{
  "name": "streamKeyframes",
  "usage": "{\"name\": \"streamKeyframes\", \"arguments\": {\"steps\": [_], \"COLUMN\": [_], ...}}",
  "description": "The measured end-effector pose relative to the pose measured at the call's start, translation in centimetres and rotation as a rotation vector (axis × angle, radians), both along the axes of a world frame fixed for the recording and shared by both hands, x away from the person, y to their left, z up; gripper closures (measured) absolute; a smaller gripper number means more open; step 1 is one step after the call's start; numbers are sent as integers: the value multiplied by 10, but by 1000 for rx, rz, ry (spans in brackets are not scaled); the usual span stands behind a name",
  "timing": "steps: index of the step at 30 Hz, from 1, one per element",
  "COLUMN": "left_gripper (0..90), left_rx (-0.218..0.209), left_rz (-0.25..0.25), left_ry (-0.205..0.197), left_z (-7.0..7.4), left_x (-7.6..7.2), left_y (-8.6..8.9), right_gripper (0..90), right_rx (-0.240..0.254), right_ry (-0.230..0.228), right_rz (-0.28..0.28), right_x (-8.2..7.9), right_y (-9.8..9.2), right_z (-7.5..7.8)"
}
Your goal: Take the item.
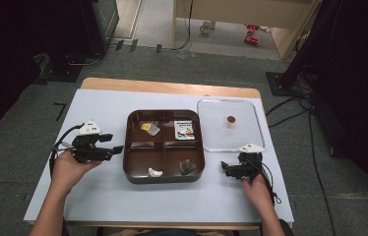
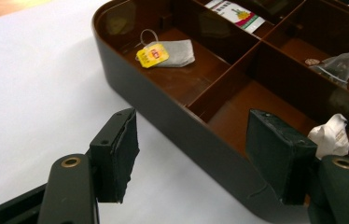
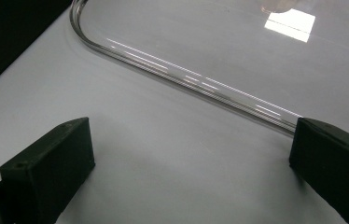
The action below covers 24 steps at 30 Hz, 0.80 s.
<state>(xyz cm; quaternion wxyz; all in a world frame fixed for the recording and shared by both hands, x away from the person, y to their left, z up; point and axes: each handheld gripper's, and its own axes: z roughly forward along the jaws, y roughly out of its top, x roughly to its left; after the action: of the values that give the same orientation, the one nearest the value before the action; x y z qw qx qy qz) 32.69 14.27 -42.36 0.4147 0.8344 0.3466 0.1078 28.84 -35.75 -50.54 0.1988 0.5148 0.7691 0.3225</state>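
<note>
A person sits at a table covered with a pale sheet (image 1: 98, 196), holding a two-jaw gripper in each hand. In the middle of the sheet sits a dark brown tray (image 1: 164, 180) divided into four compartments. The far-left compartment holds a tea bag with a yellow tag (image 2: 170, 52); the far-right one holds a small printed packet (image 1: 185, 130). The near-left compartment holds a crumpled white wrapper (image 2: 330, 135), and the near-right one holds a see-through pyramid tea bag (image 2: 339, 61). The left gripper (image 1: 115, 150) sits just left of the tray, pointing toward its left wall; its jaws stand apart with nothing between them, and in the left gripper view the tray's wall lies in the gap beyond them, untouched. To the right of the tray lies a clear plastic lid (image 1: 257, 123) with a small brown knob at its middle. The right gripper (image 1: 225, 168) rests near the lid's near edge, close to the tray's near-right corner, its jaws wide apart and holding nothing.
</note>
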Motion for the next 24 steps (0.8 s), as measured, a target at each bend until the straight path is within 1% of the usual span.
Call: {"name": "streamKeyframes", "arguments": {"steps": [4,9,13,17,20,21,22,23,24], "left_gripper": [346,346,346,348,354,358,372,382,383], "left_rx": [3,-1,-18,-12,-9,-17,-17,-31,-31], "left_rz": [-14,-44,-62,-99,-112,-135,-135,-151,-154], "left_ry": [-5,-7,-6,-8,-10,-6,-6,2,3], "left_z": [1,2,3,2,1,1,1,0,0], "left_x": [0,1,1,0,0,-1,-1,0,-1], "left_y": [-7,-15,-21,-31,-35,-39,-39,-40,-41], "right_gripper": [0,0,0,0,0,0,0,0,0], "right_rx": [0,0,1,1,1,1,1,1,1], "right_ry": [0,0,0,0,0,0,0,0,0], "right_rz": [0,0,0,0,0,0,0,1,1], "right_x": [0,0,0,0,0,0,0,0,0], "right_y": [0,0,0,0,0,0,0,0,0], "right_z": [0,0,0,0,0,0,0,0,0]}}
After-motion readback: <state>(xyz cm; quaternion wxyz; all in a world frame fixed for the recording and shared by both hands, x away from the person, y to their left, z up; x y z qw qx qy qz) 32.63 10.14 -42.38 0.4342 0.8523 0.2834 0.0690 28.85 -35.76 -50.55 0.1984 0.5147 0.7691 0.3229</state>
